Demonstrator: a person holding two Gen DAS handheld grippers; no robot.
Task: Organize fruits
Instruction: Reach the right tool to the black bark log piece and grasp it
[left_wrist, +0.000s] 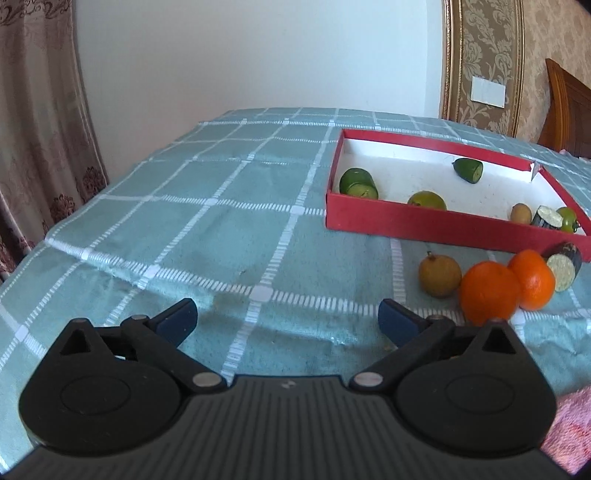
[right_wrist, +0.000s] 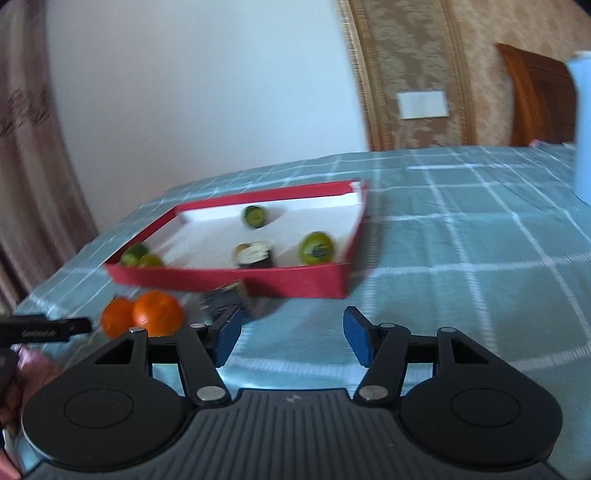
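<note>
1. Work surface: a desk (left_wrist: 221, 221) under a teal checked cloth carries a red box (left_wrist: 443, 225) with a white floor, the collecting place for the fruits

2. Done, as far as the views show: six pieces lie inside the box. The left wrist view shows a green piece (left_wrist: 357, 182) in the near left corner, a cut green piece (left_wrist: 468, 170) toward the far wall, a yellow-green fruit (left_wrist: 427, 200) against the near wall, and a small brown fruit (left_wrist: 521, 213), a dark cut piece (left_wrist: 547, 217) and a green fruit (left_wrist: 567, 218) bunched in the near right corner

3. Left to do: four pieces lie on the cloth just outside the near wall. These are a brown fruit (left_wrist: 439, 275), two oranges (left_wrist: 489, 291) touching each other, and a dark wedge (left_wrist: 563, 265) close to the wall. The task is judged past halfway

4. Left gripper (left_wrist: 287, 320): jaws stand wide, nothing between them, over bare cloth. The near orange sits just beside its right finger

5. Right gripper (right_wrist: 291, 338): jaws stand part open and hold nothing. The view is blurred. The dark wedge (right_wrist: 229, 297) lies just ahead of its left finger, with the oranges (right_wrist: 158, 313) further left

6. Judged next step: one gripper closes on an outside piece and carries it over the wall

7. Risk: round fruit may roll on the soft cloth when nudged
</note>
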